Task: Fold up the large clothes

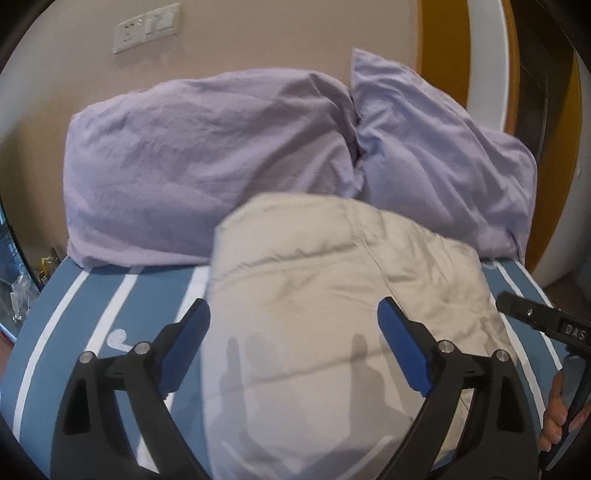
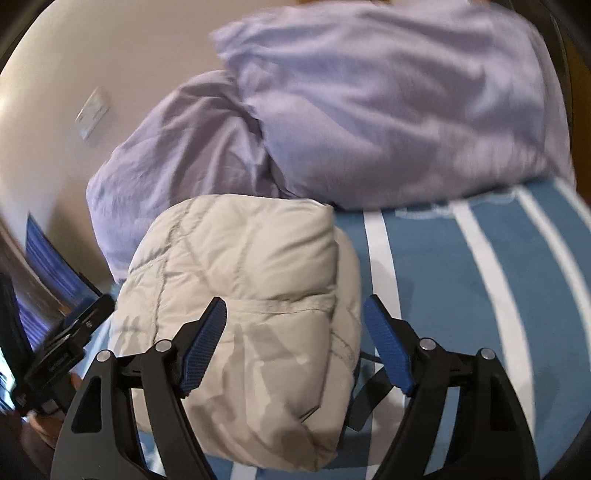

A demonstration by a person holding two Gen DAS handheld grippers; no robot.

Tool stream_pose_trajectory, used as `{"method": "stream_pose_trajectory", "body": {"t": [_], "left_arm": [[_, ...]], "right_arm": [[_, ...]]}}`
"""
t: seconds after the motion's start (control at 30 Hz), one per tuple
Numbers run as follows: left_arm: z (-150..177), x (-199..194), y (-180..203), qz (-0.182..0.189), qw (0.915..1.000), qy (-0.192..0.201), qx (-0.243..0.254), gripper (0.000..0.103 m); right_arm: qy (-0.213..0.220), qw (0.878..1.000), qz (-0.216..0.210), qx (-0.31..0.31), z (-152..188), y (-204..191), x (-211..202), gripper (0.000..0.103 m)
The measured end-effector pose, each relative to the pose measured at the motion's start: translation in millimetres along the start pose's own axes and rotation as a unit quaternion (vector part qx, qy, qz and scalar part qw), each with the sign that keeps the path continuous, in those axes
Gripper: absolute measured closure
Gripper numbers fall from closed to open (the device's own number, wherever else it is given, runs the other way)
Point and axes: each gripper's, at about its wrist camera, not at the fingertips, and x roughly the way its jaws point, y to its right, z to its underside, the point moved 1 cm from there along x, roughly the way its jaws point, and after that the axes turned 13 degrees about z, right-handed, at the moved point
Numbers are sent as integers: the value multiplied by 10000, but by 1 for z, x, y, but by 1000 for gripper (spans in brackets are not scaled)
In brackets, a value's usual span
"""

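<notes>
A beige quilted puffer jacket (image 1: pixel 332 314) lies folded into a thick bundle on a blue bed sheet with white stripes (image 1: pixel 96 306). My left gripper (image 1: pixel 293 325) is open and hovers over the bundle, holding nothing. In the right wrist view the same jacket (image 2: pixel 243 295) lies left of centre on the sheet (image 2: pixel 461 295). My right gripper (image 2: pixel 294 325) is open above the bundle's right part, its right finger over the sheet. Each gripper's body shows at the edge of the other view.
Two lilac pillows (image 1: pixel 207 162) (image 1: pixel 443 177) lean against a beige wall with a switch plate (image 1: pixel 147 26) behind the jacket. They also show in the right wrist view (image 2: pixel 388 110). A white and yellow panel (image 1: pixel 487 74) stands at the far right.
</notes>
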Motion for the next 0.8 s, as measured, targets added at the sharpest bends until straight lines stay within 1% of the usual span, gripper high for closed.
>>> {"method": "stream_pose_trajectory", "body": {"t": [0.03, 0.1, 0.17, 0.3, 0.37, 0.6, 0.7, 0.8], "left_arm": [[1, 5, 4, -6, 10000, -54, 17, 11], [7, 10, 8, -35, 9999, -150, 63, 11], [13, 15, 10, -78, 9997, -206, 119, 11], [18, 17, 7, -48, 9997, -193, 146, 11], [19, 18, 5, -23, 9997, -193, 123, 10], [27, 27, 8, -41, 9994, -102, 333, 7], [30, 29, 6, 50, 9993, -86, 354, 7], [33, 33, 8, 45, 9990, -75, 440, 7]], "right_arm": [[111, 9997, 49, -195, 1, -9, -4, 36], [243, 9988, 111, -416, 3, -19, -9, 44], [356, 9978, 127, -546, 3, -27, -11, 47], [657, 9947, 335, -722, 2, -34, -10, 48], [719, 9940, 353, -746, 3, -36, -10, 48], [761, 9920, 470, -893, 8, -42, 11, 48], [579, 9900, 657, -1103, 18, -44, 34, 48], [501, 9907, 636, -1093, 25, -41, 47, 48]]}}
